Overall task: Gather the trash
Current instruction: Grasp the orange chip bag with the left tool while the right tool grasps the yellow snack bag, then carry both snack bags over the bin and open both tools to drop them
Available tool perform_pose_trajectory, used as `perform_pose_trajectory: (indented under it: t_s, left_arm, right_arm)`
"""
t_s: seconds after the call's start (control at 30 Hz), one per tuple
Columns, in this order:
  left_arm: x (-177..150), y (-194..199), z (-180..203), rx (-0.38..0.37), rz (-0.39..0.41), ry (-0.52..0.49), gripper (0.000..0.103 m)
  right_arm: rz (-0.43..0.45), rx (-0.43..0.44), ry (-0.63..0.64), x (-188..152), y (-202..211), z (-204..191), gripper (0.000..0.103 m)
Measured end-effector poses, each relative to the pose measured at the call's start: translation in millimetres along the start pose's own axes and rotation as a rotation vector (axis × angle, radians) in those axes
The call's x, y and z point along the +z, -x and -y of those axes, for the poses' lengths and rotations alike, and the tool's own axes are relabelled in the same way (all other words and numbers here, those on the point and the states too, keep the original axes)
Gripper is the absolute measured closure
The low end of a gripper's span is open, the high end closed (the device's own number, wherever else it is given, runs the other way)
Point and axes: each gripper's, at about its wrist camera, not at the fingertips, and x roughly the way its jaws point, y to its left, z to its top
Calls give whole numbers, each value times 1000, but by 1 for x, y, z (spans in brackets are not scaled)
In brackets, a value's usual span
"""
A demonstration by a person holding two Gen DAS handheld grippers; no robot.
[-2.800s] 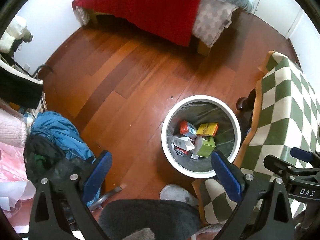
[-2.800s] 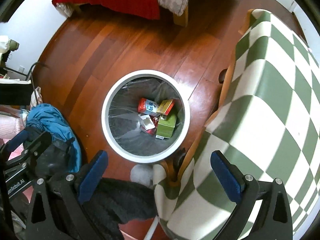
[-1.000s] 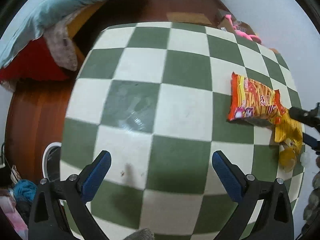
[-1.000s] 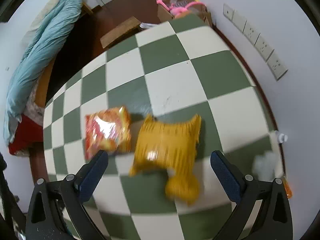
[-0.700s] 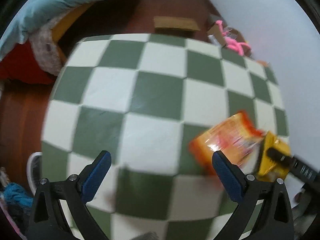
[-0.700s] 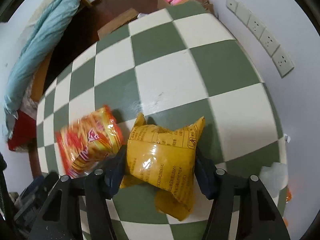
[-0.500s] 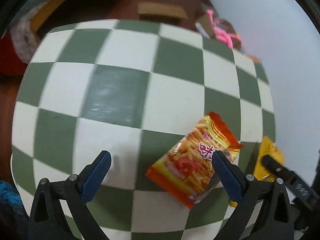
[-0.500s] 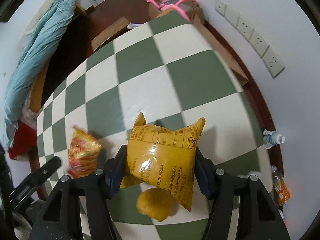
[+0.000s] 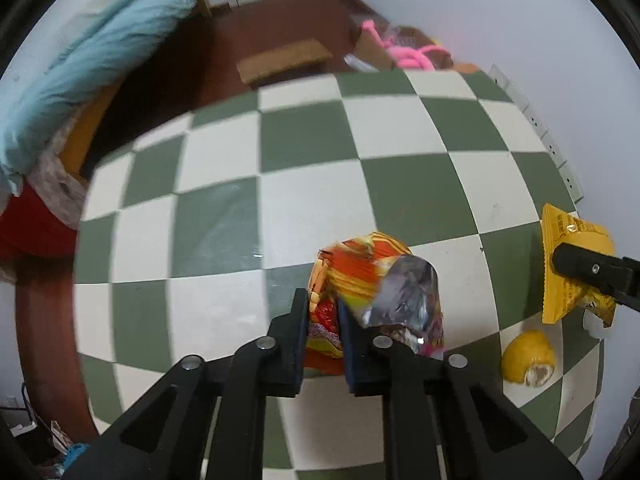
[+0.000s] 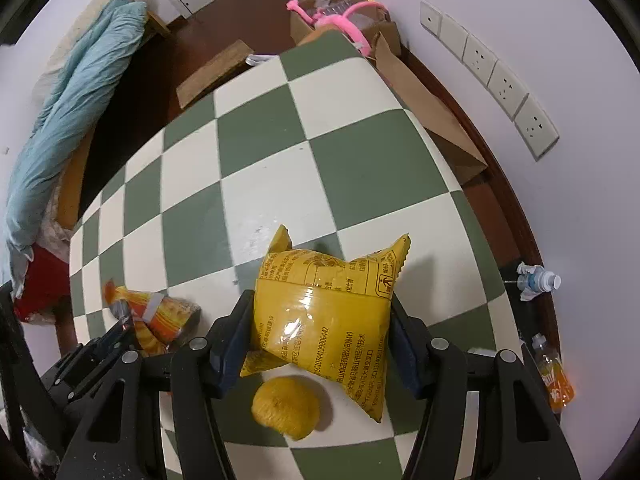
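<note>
Left tool [image 9: 323, 322] clamped on crinkly orange-red foil snack bag [image 9: 374, 292]; right tool [image 10: 322, 334] clamped on light, puffy yellow plastic snack bag [image 10: 328, 312]; grip edges gently.

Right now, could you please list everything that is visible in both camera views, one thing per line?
orange snack bag: one, orange-red with silver inside, crumpled, pinched in the left gripper above the table
yellow snack bag: one, yellow, clamped in the right gripper
citrus peel: one, yellow, on the table under the yellow bag
table: one, green and cream checks
bedding: one roll, light blue, on the bed at far left
cardboard box: one, brown, with a pink item, beyond the table
wall sockets: a white row, on the right wall
bottles: two, on the floor at right; one clear, one orange
left gripper: black fingers, closed
right gripper: black fingers, closed
</note>
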Motion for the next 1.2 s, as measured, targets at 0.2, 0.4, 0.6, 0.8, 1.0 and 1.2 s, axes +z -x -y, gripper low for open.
perform_pose_trajectory:
  t_s: [0.2, 0.4, 0.6, 0.8, 1.0, 1.2]
  left_arm:
    - [-18, 56, -25, 52, 104, 39, 92]
    - [-33, 116, -67, 89, 205, 94, 92]
    - [-71, 180, -119, 132, 301, 162, 92]
    - [-111, 224, -174, 172, 350, 231, 92]
    - [-158, 251, -241, 220, 362, 318, 92]
    - [-211, 239, -318, 243, 290, 458, 92]
  right_arm:
    - [34, 39, 33, -23, 24, -18, 40]
    - [104, 42, 146, -58, 64, -58, 40]
    - [168, 137, 238, -95, 115, -107, 40]
    - [188, 237, 338, -146, 151, -174, 40]
    - [146, 329, 446, -201, 154, -253, 40]
    - [66, 369, 554, -257, 129, -332, 40]
